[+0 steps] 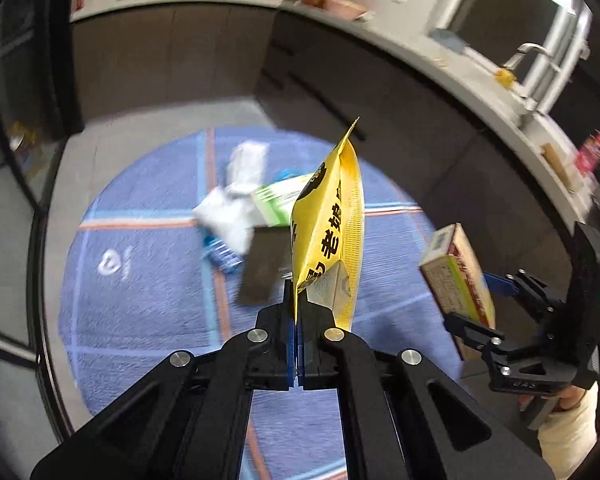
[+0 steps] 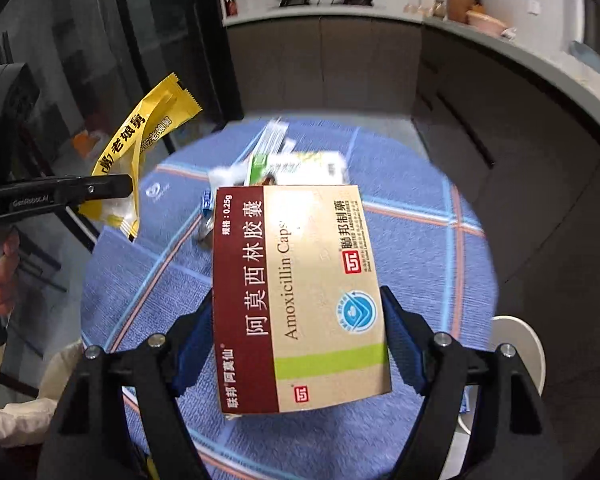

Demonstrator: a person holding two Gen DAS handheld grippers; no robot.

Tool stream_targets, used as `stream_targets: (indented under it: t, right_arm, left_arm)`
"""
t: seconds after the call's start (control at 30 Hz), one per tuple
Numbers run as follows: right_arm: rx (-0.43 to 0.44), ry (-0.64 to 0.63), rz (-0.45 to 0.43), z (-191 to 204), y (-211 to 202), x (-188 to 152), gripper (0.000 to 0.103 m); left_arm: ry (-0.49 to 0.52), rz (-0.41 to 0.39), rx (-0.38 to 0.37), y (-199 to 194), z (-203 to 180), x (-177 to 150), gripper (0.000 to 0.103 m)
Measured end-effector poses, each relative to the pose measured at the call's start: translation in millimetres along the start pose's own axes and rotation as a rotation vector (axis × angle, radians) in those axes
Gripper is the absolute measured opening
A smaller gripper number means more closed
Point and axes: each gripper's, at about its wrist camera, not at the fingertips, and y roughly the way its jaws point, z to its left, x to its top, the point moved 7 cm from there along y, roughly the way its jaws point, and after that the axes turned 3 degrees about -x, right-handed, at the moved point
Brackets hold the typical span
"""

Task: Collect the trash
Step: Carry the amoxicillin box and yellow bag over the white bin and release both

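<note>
Closest in, the left claw point(image 1: 298, 304) is pressed together on the lower edge of a yellow snack wrapper point(image 1: 328, 224), which stands up from its tips well above the floor. Beside it to the right, the right claw point(image 2: 300, 344) pinches a tan and maroon medicine box point(image 2: 300, 292) across its width, blue pads against both long sides, also lifted clear. Below both lies a blue rug point(image 1: 140, 280) with orange and pale stripes, open carpet all round its near half. Farther on, near the rug's middle, the remaining litter sits bunched: crumpled white tissue point(image 1: 232, 208), a green and white box point(image 1: 280, 200), a dark flat card point(image 1: 260, 268) and a small blue bottle point(image 1: 220, 252). Beyond, dark cabinets point(image 1: 340, 72) edge the floor.
</note>
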Motion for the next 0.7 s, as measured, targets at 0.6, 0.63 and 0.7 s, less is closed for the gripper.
stream_targets:
  t: [0.6, 0.63, 0.7]
  right_arm:
    - [-0.287, 0.325, -0.034, -183, -74, -96, 0.077]
    - [-0.285, 0.338, -0.031, -190, -70, -102, 0.077]
    - [-0.285, 0.374, -0.012, -210, -60, -118, 0.077]
  left_arm:
    - [0.270, 0.152, -0.235, 122, -223, -8, 0.000]
    - [0.272, 0.169, -0.241, 131, -232, -10, 0.000]
    - [0.283, 0.204, -0.247, 156, -251, -15, 0.000]
